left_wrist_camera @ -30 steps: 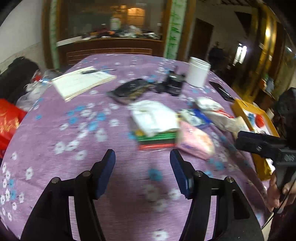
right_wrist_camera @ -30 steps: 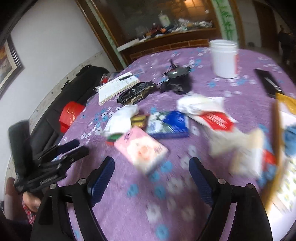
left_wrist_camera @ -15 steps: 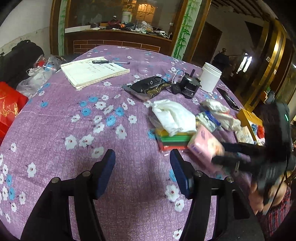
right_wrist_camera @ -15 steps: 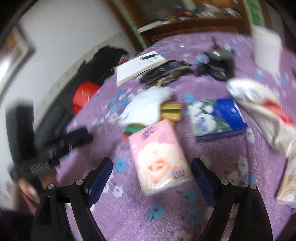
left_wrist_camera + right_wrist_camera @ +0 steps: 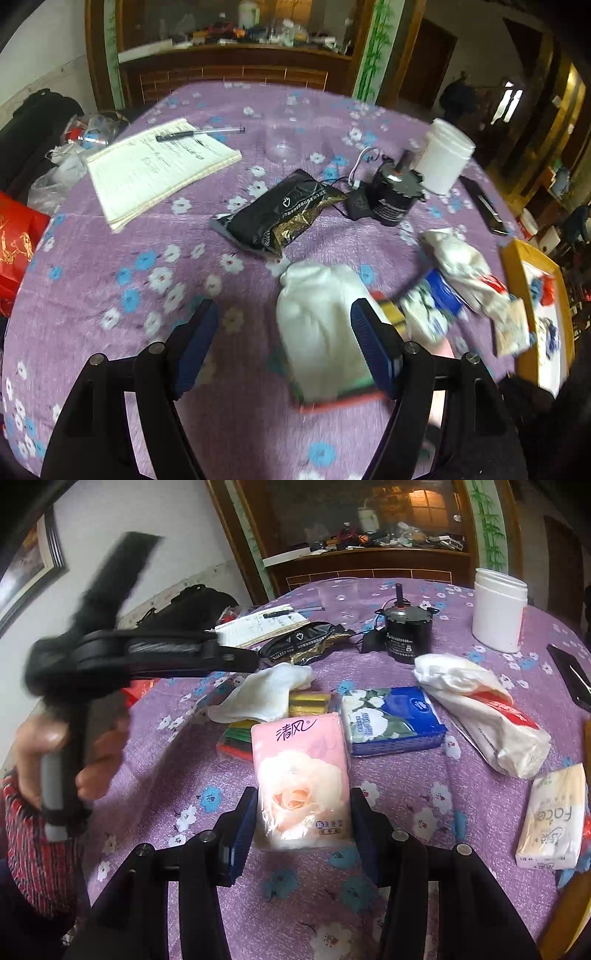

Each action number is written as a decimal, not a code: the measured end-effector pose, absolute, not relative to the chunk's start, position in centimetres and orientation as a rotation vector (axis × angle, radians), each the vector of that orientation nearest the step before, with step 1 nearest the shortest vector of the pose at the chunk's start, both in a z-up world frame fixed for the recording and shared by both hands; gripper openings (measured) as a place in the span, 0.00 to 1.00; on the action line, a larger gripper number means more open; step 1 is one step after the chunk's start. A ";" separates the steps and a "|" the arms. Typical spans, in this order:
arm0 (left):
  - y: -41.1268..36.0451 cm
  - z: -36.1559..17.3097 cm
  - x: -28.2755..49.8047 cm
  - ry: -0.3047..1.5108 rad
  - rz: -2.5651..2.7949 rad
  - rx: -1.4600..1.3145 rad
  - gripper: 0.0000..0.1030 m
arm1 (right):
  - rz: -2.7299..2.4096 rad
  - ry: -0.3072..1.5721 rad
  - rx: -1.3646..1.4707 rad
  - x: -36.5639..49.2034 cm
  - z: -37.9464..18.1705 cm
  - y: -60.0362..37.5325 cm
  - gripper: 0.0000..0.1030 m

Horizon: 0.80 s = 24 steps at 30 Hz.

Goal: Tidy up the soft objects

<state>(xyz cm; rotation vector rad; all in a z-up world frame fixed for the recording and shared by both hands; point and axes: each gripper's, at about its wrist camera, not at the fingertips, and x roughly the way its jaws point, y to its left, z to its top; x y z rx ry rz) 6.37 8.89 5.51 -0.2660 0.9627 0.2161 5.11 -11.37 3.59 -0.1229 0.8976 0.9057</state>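
Note:
A pink tissue pack [image 5: 301, 775] with a rose print lies on the purple flowered tablecloth [image 5: 155, 775]. My right gripper [image 5: 303, 801] is shut on its near end, one blue pad pressing each side. Behind the pack are a white cloth [image 5: 266, 694] draped over a stack of coloured items [image 5: 236, 738], a blue tissue pack [image 5: 391, 720], a white crumpled pack with red print [image 5: 480, 709] and a pale yellow tissue pack [image 5: 554, 808]. My left gripper [image 5: 282, 310] hangs open above the table. The white cloth [image 5: 321, 317] lies just inside its right finger.
Farther back stand a black snack bag [image 5: 284, 218], a black motor with wires [image 5: 395, 192], a white jar [image 5: 443, 158], a notebook with a pen [image 5: 155, 166] and a dark phone [image 5: 484, 206]. A yellow-framed box [image 5: 535, 306] sits at the right edge. A hand [image 5: 37, 746] holds the left gripper's handle.
My right gripper has moved forward onto the pink tissue pack and shut on it. My left gripper has shifted forward and right, over the white cloth, still open.

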 end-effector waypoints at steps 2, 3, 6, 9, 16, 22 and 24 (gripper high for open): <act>8.7 4.8 7.7 1.010 0.207 -0.282 0.71 | 0.904 0.904 -0.114 5.4 3.5 -11.2 0.49; 8.4 4.3 8.4 1.029 0.203 -0.274 0.71 | 0.907 0.910 -0.106 5.6 3.5 -11.3 0.49; 7.9 3.3 9.5 1.046 0.212 -0.270 0.71 | 0.906 0.906 -0.102 5.7 3.5 -10.8 0.49; 8.2 2.6 9.1 1.004 0.219 -0.305 0.31 | 0.906 0.902 -0.095 5.6 3.6 -11.1 0.49; 8.6 4.9 5.1 0.850 0.140 -0.378 0.05 | 0.895 0.885 -0.081 5.6 3.8 -11.7 0.49; 5.7 6.0 -0.3 0.772 0.070 -0.332 0.06 | 0.847 0.840 -0.063 5.6 4.5 -12.5 0.49; 4.7 5.5 -1.5 0.776 0.041 -0.331 0.06 | 0.833 0.834 -0.048 5.6 4.6 -13.0 0.49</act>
